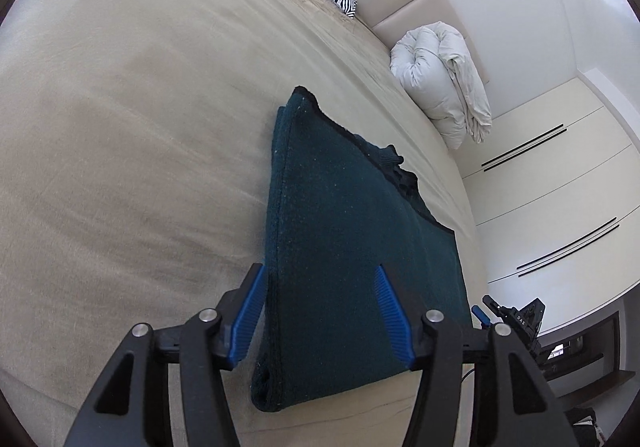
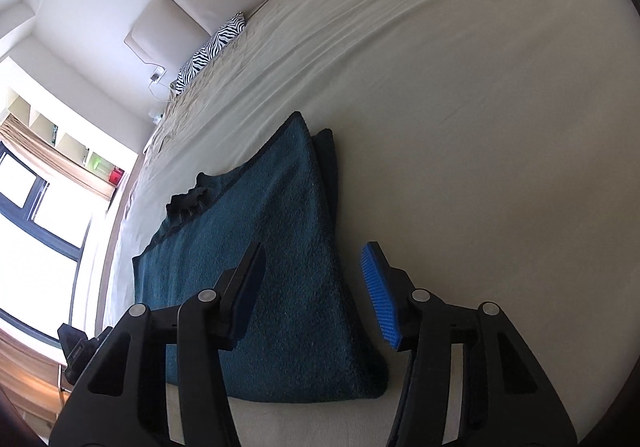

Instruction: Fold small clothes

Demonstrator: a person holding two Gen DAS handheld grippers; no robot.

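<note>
We are holding the left gripper (image 1: 320,311) released, its 2 blue pads apart above the near left corner of the folded dark teal knitted garment (image 1: 352,247). Our right gripper (image 2: 316,295) is likewise unclenched, straddling its near right edge. The garment is lying flat on the beige bedsheet (image 1: 120,127).

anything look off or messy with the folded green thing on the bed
Mostly tidy: the dark green garment lies folded flat on the beige sheet. One oddity: a bunched black part sticks out past its far edge instead of being tucked in. Both tools are open, holding nothing.
</note>
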